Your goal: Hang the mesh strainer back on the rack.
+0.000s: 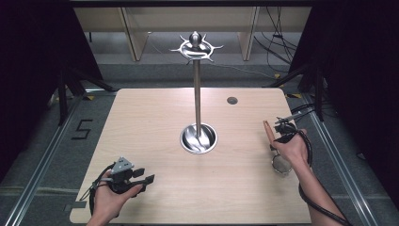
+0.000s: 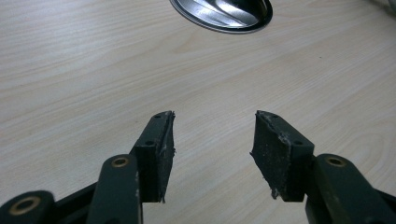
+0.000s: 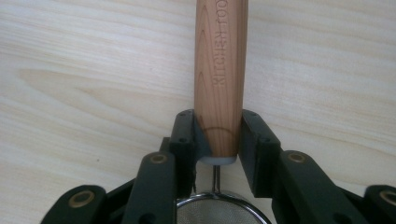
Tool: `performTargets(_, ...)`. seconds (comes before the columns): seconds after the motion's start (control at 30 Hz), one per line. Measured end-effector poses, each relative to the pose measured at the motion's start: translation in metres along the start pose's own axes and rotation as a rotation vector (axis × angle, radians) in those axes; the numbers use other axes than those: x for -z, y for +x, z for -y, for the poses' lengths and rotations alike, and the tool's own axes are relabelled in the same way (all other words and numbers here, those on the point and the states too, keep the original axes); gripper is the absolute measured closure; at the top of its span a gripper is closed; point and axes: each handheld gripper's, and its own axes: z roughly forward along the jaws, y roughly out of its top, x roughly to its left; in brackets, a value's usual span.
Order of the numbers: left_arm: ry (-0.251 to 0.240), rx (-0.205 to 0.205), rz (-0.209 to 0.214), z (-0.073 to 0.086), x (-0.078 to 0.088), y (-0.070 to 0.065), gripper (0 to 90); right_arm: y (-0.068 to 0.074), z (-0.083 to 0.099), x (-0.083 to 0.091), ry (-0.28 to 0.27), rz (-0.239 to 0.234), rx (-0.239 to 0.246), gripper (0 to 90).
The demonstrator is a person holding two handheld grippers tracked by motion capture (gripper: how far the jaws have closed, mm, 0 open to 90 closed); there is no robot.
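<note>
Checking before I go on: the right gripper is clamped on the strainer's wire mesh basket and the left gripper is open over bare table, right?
Not quite. The right gripper is clamped on the strainer's wooden handle, not the mesh basket, which sits behind the jaws; the right gripper view shows this. The rest holds: the left gripper is open over bare table.

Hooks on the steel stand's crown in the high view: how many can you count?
6 visible, though some may be hidden. The hooks ring the crown of the stand at the table's centre: three point left and three right, all bare.
</note>
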Motion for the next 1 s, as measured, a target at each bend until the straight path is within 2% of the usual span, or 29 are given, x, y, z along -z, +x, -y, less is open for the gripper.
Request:
performTargets(0.03, -0.003, 0.020, 0.005, 0.000, -0.001, -0.001, 47.0, 0.000, 0.002, 0.002, -0.014, -0.002, 0.005, 69.4)
performTargets(0.13, -0.009, 0.022, 0.003, 0.000, -0.001, -0.001, 47.0, -0.001, 0.008, 0.007, -0.070, -0.010, 0.038, 69.4)
performTargets(0.17, -0.009, 0.022, 0.003, 0.000, -0.001, -0.001, 47.0, -0.001, 0.008, 0.007, -0.070, -0.010, 0.038, 69.4)
performTargets(0.2, -0.015, 0.023, 0.001, 0.000, -0.001, -0.001, 47.0, -0.003, 0.010, 0.008, -0.107, -0.020, 0.081, 69.3)
performTargets(0.23, -0.014, 0.021, 0.002, 0.000, -0.001, -0.001, 47.0, -0.001, 0.015, 0.012, -0.137, -0.019, 0.065, 69.4)
performTargets(0.33, 0.000, 0.007, -0.002, 0.000, 0.000, 0.001, 46.9, 0.000, 0.020, 0.017, -0.179, -0.033, 0.072, 69.4)
performTargets(0.37, 0.000, 0.001, 0.000, 0.000, 0.000, 0.001, 46.9, -0.003, 0.020, 0.016, -0.224, -0.044, 0.125, 69.3)
performTargets(0.4, -0.002, 0.012, -0.003, 0.001, 0.000, 0.000, 46.8, -0.005, 0.022, 0.016, -0.245, -0.033, 0.151, 69.4)
performTargets(0.43, -0.002, 0.001, -0.002, 0.000, 0.000, 0.001, 46.8, -0.003, 0.023, 0.020, -0.231, -0.038, 0.122, 69.4)
performTargets(0.47, -0.008, 0.012, 0.001, 0.000, 0.000, 0.000, 46.7, -0.003, 0.024, 0.020, -0.249, -0.033, 0.138, 69.4)
performTargets(0.53, -0.010, 0.010, 0.000, 0.000, 0.000, 0.000, 46.6, -0.002, 0.026, 0.023, -0.257, -0.056, 0.135, 69.4)
performTargets(0.57, -0.012, 0.006, 0.000, 0.000, 0.000, 0.001, 46.5, -0.003, 0.026, 0.022, -0.270, -0.057, 0.153, 69.3)
performTargets(0.63, -0.007, -0.004, -0.001, 0.000, 0.000, 0.002, 46.4, -0.001, 0.027, 0.025, -0.274, -0.055, 0.142, 69.4)
performTargets(0.67, -0.021, 0.028, 0.001, 0.001, -0.001, 0.000, 46.4, -0.001, 0.028, 0.026, -0.279, -0.069, 0.160, 69.4)
performTargets(0.73, -0.001, 0.014, -0.006, 0.001, 0.000, 0.001, 46.2, 0.000, 0.031, 0.030, -0.305, -0.065, 0.183, 69.3)
performTargets(0.77, -0.006, -0.005, -0.002, 0.000, 0.000, 0.002, 46.2, 0.000, 0.031, 0.030, -0.312, -0.064, 0.183, 69.4)
performTargets(0.8, -0.006, -0.005, -0.002, 0.000, 0.000, 0.002, 46.2, 0.000, 0.033, 0.031, -0.325, -0.060, 0.205, 69.3)
performTargets(0.83, -0.011, 0.007, -0.002, 0.000, 0.000, 0.001, 46.2, 0.001, 0.032, 0.033, -0.304, -0.076, 0.183, 69.4)
performTargets(0.87, -0.011, 0.007, -0.002, 0.000, 0.000, 0.001, 46.2, 0.002, 0.033, 0.035, -0.303, -0.070, 0.185, 69.3)
performTargets(0.93, -0.003, 0.012, -0.002, 0.001, 0.000, 0.001, 46.2, 0.002, 0.034, 0.036, -0.320, -0.078, 0.195, 69.3)
performTargets(0.97, -0.013, 0.019, -0.001, 0.001, 0.000, 0.001, 46.2, 0.004, 0.035, 0.036, -0.336, -0.090, 0.184, 69.3)
performTargets(1.0, -0.017, 0.024, 0.000, 0.001, -0.001, 0.000, 46.2, 0.005, 0.036, 0.037, -0.342, -0.081, 0.183, 69.3)
